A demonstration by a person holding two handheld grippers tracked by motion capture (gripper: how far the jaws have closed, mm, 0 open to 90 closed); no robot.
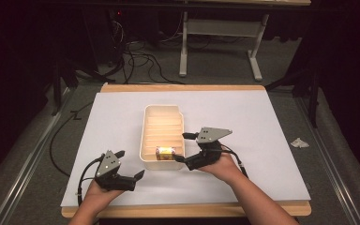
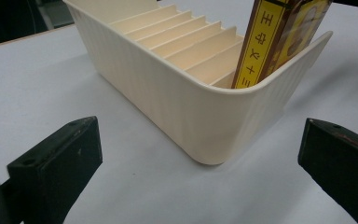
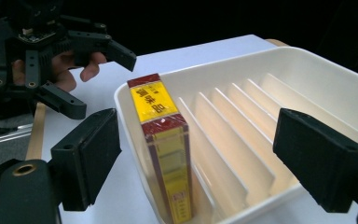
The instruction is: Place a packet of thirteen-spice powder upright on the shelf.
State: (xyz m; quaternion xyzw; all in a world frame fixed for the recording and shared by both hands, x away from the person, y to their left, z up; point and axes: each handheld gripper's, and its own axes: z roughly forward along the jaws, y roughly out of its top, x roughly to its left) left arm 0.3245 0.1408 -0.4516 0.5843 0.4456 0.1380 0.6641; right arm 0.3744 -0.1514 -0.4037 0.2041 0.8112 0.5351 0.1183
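A cream slotted tray [image 1: 163, 117] stands mid-table. A yellow-and-brown box [image 1: 165, 153] stands on edge in its nearest slot, against the front wall. My right gripper [image 1: 181, 146] is just right of that end of the tray and open, its pads clear of the box. In the right gripper view its jaws [image 3: 205, 154] stand wide, with the box [image 3: 161, 135] and the tray [image 3: 307, 79] ahead of them. My left gripper [image 1: 131, 163] rests open at the front left and holds nothing. In the left gripper view it [image 2: 198, 158] faces the tray's corner [image 2: 168, 93] and the box [image 2: 279, 37].
A white sheet [image 1: 243, 122] covers the wooden table, with bare room all round the tray. The left gripper [image 3: 101, 81] and its hand lie beyond the tray in the right gripper view. A crumpled scrap [image 1: 299, 142] lies on the floor at right; cables [image 1: 140, 61] trail behind.
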